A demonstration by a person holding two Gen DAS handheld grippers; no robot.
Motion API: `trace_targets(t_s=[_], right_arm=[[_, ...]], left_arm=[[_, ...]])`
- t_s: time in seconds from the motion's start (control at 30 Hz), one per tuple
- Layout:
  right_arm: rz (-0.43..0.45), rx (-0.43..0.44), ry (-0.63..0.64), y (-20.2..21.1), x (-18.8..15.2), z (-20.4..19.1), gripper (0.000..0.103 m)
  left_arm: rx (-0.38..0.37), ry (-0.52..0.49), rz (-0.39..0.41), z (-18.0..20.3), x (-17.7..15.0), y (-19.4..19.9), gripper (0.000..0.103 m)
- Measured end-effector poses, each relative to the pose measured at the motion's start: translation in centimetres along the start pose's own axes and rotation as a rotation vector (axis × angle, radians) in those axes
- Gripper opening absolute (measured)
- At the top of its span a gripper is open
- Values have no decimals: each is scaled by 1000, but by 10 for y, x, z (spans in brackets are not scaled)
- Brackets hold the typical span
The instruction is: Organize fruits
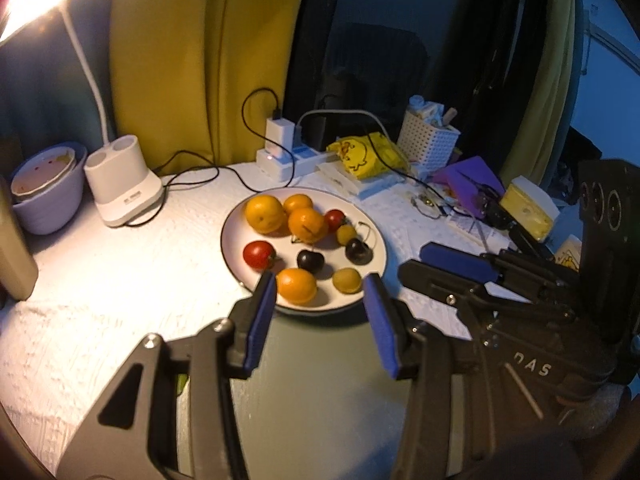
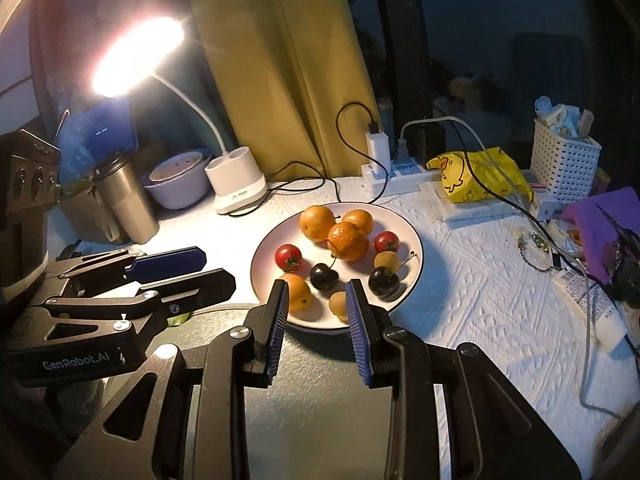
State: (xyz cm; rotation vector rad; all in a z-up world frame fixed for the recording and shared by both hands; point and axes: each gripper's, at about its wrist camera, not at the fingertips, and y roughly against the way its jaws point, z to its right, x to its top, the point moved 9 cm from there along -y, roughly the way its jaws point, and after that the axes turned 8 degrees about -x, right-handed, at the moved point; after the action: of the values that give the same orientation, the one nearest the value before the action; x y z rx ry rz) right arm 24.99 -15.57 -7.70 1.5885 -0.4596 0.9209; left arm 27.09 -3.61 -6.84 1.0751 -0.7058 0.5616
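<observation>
Both tongs hover at the near edge of the plate (image 2: 404,236) of fruit. The left gripper (image 1: 320,292) gapes wide, holding nothing. The right gripper (image 2: 318,300) is also apart, empty.

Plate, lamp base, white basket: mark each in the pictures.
plate (image 1: 372,246): left wrist view, bare rim on the right side.
lamp base (image 1: 124,188): left wrist view, front face.
white basket (image 2: 564,160): right wrist view, perforated front wall.

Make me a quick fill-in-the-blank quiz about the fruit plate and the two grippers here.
1. The plate holds two dark ____.
2. The number of red tomatoes on it is ____.
3. The left gripper and right gripper both have their jaws ____.
4. The lamp is switched ____.

Missing words: cherries; two; open; on
</observation>
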Motion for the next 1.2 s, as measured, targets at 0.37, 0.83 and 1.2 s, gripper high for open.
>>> trace_targets(t_s=[0.37,0.83,1.2], right_arm=[[24,-23,27,36,-9,-15,32],[53,-38,69,81,-28,-42,32],[149,-70,95,133,-16,-52,32]], left_arm=[[-3,1,36,7,-19,36,47],[13,-12,94,17,-38,89,48],[6,-68,185,44,-27,140,68]])
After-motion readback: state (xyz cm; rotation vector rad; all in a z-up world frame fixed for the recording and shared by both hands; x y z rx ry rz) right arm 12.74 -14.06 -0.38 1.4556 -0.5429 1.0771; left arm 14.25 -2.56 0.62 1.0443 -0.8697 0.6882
